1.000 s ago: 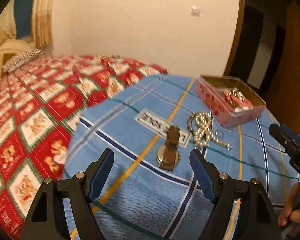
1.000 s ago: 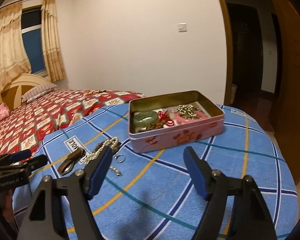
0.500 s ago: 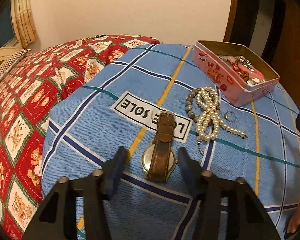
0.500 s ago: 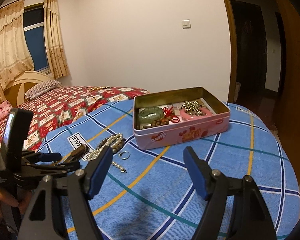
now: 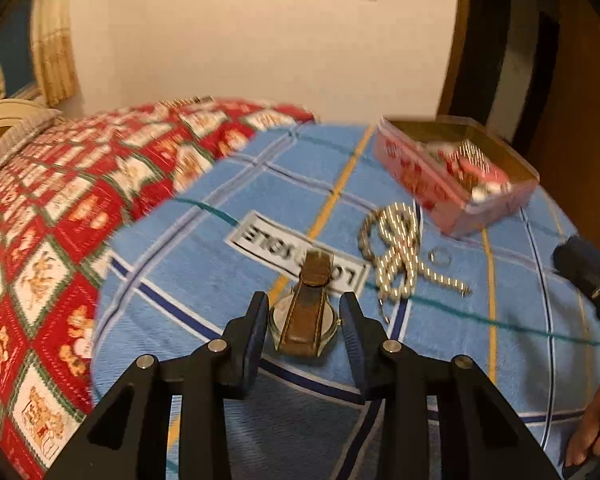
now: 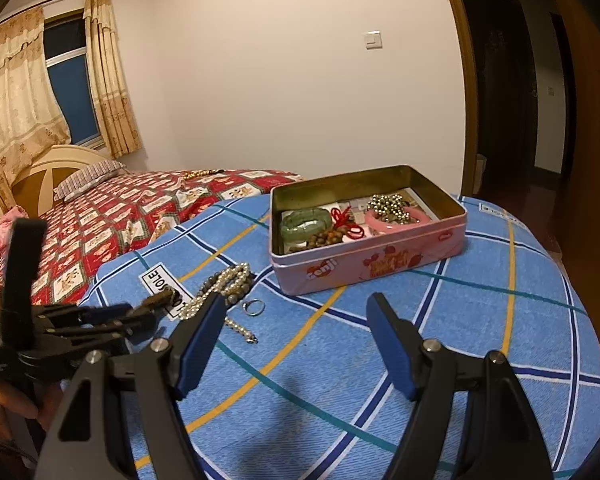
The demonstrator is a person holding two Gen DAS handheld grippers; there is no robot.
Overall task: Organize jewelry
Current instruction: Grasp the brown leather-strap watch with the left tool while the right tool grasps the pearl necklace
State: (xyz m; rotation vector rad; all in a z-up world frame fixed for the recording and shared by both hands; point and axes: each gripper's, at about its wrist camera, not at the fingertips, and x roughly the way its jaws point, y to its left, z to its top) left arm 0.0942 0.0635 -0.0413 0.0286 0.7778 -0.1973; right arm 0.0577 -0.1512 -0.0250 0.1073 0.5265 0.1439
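Note:
A brown-strapped watch lies on the blue checked cloth. My left gripper has its jaws on either side of the watch face, close to it, with small gaps showing. Pearl and bead strands and a small ring lie beyond, beside a pink tin. In the right wrist view the tin holds bracelets and beads. My right gripper is open and empty above the cloth, near the pearls and the ring. The left gripper shows at the left there.
A red patterned bedspread covers the bed to the left of the blue cloth. A headboard and pillow stand at the far end. A dark doorway is at the right.
My left gripper has narrowed its jaws and moved forward, so they now flank the watch face. The right gripper has barely moved.

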